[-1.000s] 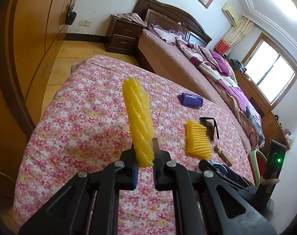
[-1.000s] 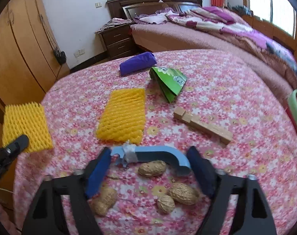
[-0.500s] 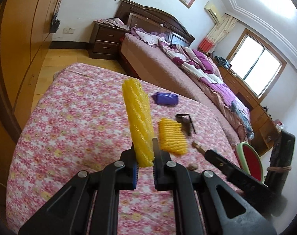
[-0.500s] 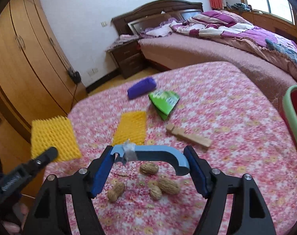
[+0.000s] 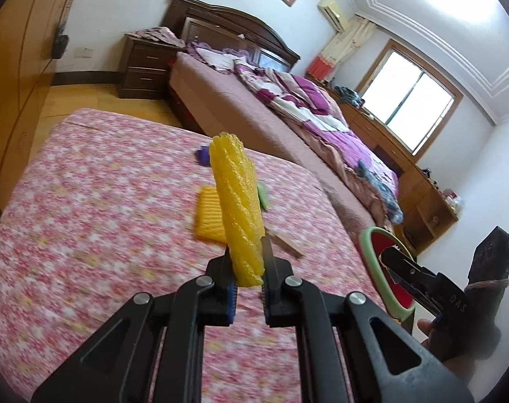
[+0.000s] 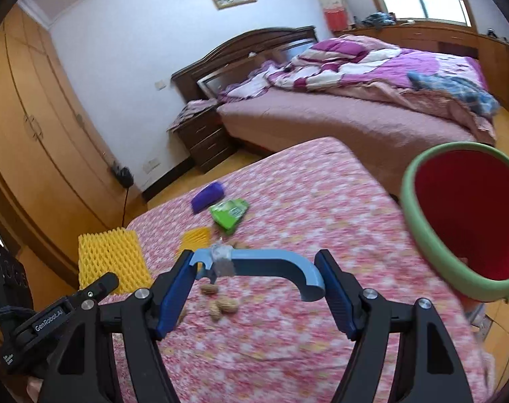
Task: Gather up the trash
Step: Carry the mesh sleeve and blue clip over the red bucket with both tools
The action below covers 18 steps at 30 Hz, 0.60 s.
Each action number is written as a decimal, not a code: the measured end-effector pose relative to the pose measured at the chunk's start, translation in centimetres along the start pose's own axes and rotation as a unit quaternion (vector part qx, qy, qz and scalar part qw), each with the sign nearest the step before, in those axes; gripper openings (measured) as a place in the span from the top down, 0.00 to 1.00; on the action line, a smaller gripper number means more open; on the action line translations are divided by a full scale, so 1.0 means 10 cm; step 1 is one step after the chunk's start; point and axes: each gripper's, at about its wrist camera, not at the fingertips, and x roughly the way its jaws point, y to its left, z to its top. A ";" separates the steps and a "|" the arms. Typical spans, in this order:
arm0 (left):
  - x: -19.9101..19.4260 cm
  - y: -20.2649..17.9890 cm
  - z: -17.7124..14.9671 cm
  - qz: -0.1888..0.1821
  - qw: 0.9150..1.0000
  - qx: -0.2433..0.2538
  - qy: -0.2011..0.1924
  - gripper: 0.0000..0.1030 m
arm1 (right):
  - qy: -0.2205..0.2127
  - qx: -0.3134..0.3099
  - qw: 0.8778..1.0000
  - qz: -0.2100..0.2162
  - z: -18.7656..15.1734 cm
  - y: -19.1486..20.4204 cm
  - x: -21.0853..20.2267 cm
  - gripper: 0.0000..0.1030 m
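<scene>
Both grippers have lifted since the earlier frames: the peanuts and flat foam net look smaller in the right wrist view, and the red bin with its green rim [image 6: 422, 231], earlier only a sliver at the right edge, now fills the right side of the frame.

The floral tabletop [image 5: 96, 221] spreads across both views, but only the right wrist view shows the bin's red inside, at middle right beside the tabletop's edge. The left wrist view catches just part of its rim at lower right, behind the tip of the right gripper.

Only the right wrist view shows the purple pouch [image 6: 207, 196] and green packet [image 6: 229, 213] clearly, just beside each other near the centre, with the peanuts [image 6: 222, 302] below them; in the left wrist view the held net hides most of these.

The left gripper [image 5: 247, 297] has its fingers clamped on a yellow foam net [image 5: 237, 208] that stands upright from them at frame centre. A second, flat yellow net [image 5: 209, 215] lies on the tabletop behind it.

The right gripper [image 6: 257, 299] holds a blue curved plastic piece [image 6: 271, 268] across its widely spread fingers, each end against a pad, above the tabletop.
</scene>
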 end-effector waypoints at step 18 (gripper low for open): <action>0.66 -1.47 -0.27 -0.104 0.982 0.098 0.120 0.90 | -0.081 0.117 0.986 -0.089 0.10 -1.46 -0.77 0.28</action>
